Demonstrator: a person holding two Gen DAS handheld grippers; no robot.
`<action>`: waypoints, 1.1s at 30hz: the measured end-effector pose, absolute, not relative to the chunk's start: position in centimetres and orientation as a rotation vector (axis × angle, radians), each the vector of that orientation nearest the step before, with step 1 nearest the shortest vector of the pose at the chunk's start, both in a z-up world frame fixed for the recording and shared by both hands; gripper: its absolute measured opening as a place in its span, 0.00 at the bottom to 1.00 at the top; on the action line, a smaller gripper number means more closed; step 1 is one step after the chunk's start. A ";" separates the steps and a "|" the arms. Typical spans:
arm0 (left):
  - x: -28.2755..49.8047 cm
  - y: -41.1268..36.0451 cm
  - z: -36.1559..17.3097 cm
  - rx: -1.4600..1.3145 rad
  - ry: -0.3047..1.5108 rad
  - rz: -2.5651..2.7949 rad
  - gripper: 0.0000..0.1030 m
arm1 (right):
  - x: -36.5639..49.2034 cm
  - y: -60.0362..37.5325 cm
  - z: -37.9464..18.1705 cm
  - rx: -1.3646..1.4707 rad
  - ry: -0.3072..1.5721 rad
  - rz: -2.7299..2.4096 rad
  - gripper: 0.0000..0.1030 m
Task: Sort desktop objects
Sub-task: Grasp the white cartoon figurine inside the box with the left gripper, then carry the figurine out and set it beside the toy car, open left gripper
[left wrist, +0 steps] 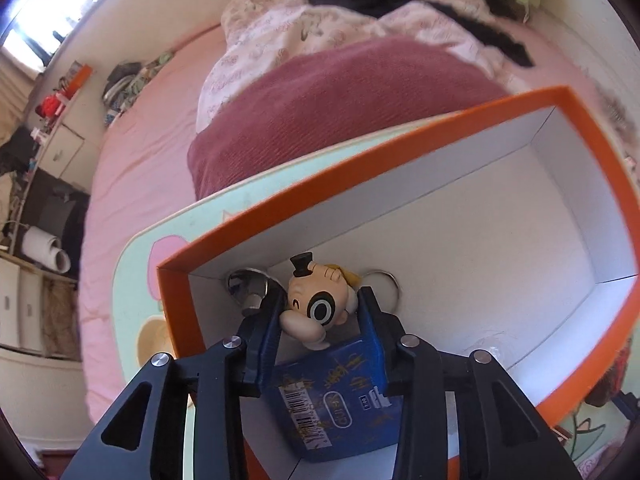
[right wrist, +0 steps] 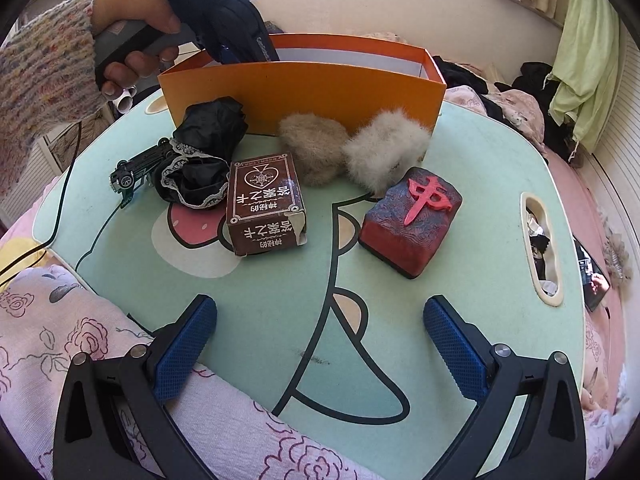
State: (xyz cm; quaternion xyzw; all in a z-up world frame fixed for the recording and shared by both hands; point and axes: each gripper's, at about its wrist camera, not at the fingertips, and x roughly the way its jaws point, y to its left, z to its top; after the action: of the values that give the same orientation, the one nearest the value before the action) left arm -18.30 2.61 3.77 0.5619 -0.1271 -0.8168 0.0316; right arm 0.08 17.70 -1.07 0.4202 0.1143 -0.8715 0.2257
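In the left wrist view my left gripper (left wrist: 320, 296) reaches down into the orange box (left wrist: 360, 172), near its left corner. It is shut on a blue card box (left wrist: 340, 396) with a barcode. A small cartoon figurine (left wrist: 316, 304) with a black top hat lies at the fingertips, against the blue box's far end. My right gripper (right wrist: 320, 344) hovers open over the mint table (right wrist: 460, 300) with nothing between its fingers. On the table stand a brown card box (right wrist: 264, 204) and a red mahjong-tile block (right wrist: 412, 220).
A beige fluffy ball (right wrist: 312, 148), a white fluffy ball (right wrist: 384, 152), black lace cloth (right wrist: 200, 160) and an overturned toy car (right wrist: 140, 168) lie before the orange box (right wrist: 304, 88). Shiny metal pieces (left wrist: 248, 284) sit in the box corner. A hand (right wrist: 132, 32) holds the left gripper.
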 end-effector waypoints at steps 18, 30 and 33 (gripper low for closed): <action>-5.0 1.8 11.5 1.582 0.064 -3.080 0.32 | 0.1 17.4 -1.4 1.152 0.312 -2.409 1.00; -3.9 0.4 6.2 1.408 0.116 -3.031 0.60 | 0.1 17.3 -1.4 1.151 0.313 -2.411 1.00; -2.1 -0.7 7.0 1.372 0.185 -3.082 0.79 | 0.1 17.3 -1.4 1.152 0.313 -2.411 1.00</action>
State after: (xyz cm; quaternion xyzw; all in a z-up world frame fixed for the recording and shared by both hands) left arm -2.06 -0.67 7.05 0.4033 0.0544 -0.9057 -0.1184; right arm 0.14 17.25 -1.42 0.4172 0.1134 -0.8735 0.2237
